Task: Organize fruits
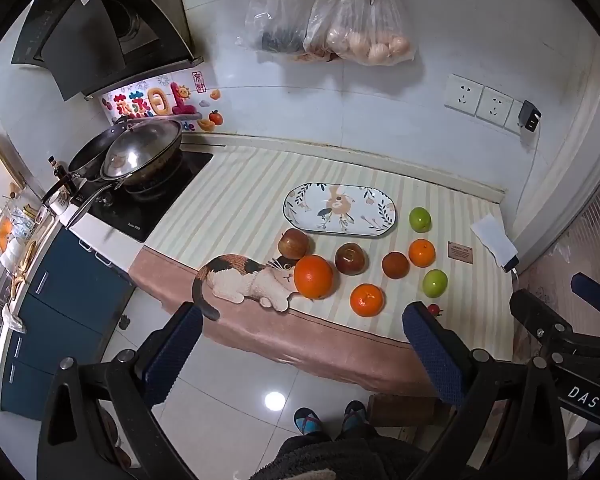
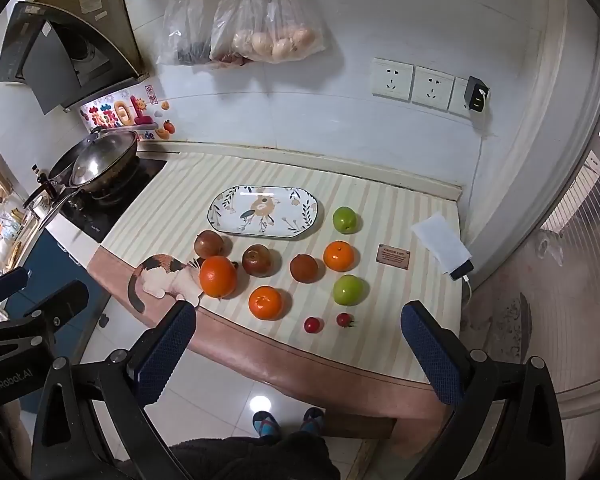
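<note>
Fruits lie near the empty plate point(image 2: 262, 211), both the left gripper point(image 1: 302, 334) and right gripper point(image 2: 298, 330) wide apart holding nothing, so maybe grab the big orange point(image 2: 217, 276) gently first.

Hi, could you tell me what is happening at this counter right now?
A person holds two grippers above the counter edge, and both the left gripper and the right gripper are open and empty. The patterned plate has no fruit on it. Oranges, green fruits, brown fruits and two small red tomatoes lie on the striped mat in front of it, so sorting has not yet begun.
</note>
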